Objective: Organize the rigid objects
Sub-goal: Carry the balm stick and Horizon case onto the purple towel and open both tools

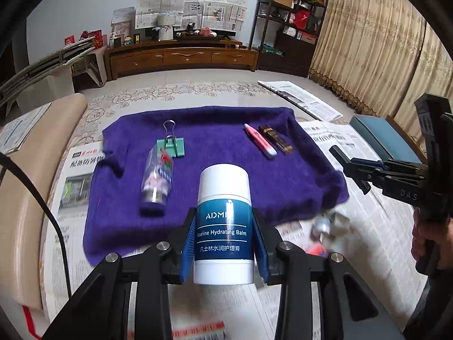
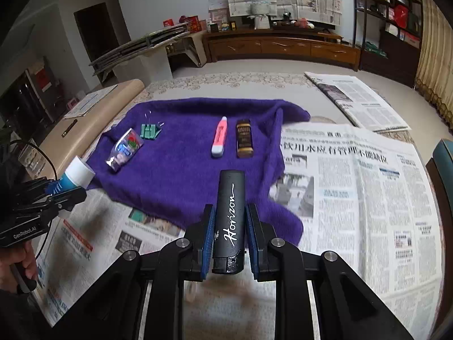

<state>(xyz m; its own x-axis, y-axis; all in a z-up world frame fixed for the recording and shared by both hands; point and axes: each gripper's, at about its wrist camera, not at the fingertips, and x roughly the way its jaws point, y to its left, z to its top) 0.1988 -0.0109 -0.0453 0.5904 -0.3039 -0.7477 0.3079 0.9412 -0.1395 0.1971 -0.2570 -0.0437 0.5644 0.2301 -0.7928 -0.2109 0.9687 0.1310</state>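
My left gripper [image 1: 223,243] clenches the balm jar [image 1: 223,223]; my right gripper [image 2: 228,240] grasps the black lighter [image 2: 229,218], purple towel [image 2: 184,170] at twelve o'clock.

— We see soft, even indoor light, with only faint shadows on the purple towel [image 1: 215,153].

— We notice fisheye bending and dark corners; below the towel, the newspaper [image 2: 368,198] smears with blur.

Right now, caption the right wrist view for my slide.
Right gripper clamps black Horizon case above purple towel holding four sorted items.
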